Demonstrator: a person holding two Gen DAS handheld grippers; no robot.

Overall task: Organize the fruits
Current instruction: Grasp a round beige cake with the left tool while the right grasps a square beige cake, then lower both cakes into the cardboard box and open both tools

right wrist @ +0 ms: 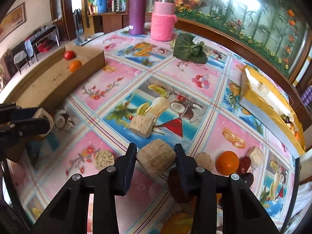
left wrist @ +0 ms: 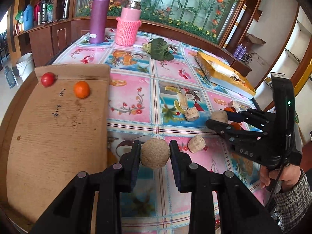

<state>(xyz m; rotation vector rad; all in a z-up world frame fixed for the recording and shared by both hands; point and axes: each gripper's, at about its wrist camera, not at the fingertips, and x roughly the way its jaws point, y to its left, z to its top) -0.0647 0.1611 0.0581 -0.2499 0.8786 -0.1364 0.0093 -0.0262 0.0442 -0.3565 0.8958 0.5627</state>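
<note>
My left gripper [left wrist: 155, 153] is shut on a cork piece [left wrist: 154, 153] beside the cardboard box lid [left wrist: 58, 136]; it also shows in the right wrist view [right wrist: 42, 121]. A red tomato [left wrist: 47, 79] and an orange [left wrist: 81, 89] lie on the cardboard. My right gripper [right wrist: 155, 157] is shut on a cork block [right wrist: 156, 159] above the table; in the left wrist view it [left wrist: 218, 118] holds it at the right. Another orange [right wrist: 227, 162] and dark red fruits [right wrist: 244, 164] lie on the tablecloth to its right.
Loose cork pieces [right wrist: 141, 126] [right wrist: 103, 159] [left wrist: 196, 144] lie on the patterned tablecloth. A purple flask [left wrist: 99, 16], a pink knit-covered jar [left wrist: 128, 22] and green leaves [left wrist: 160, 48] stand at the back. A yellow box [right wrist: 273, 107] with fruit sits at the right.
</note>
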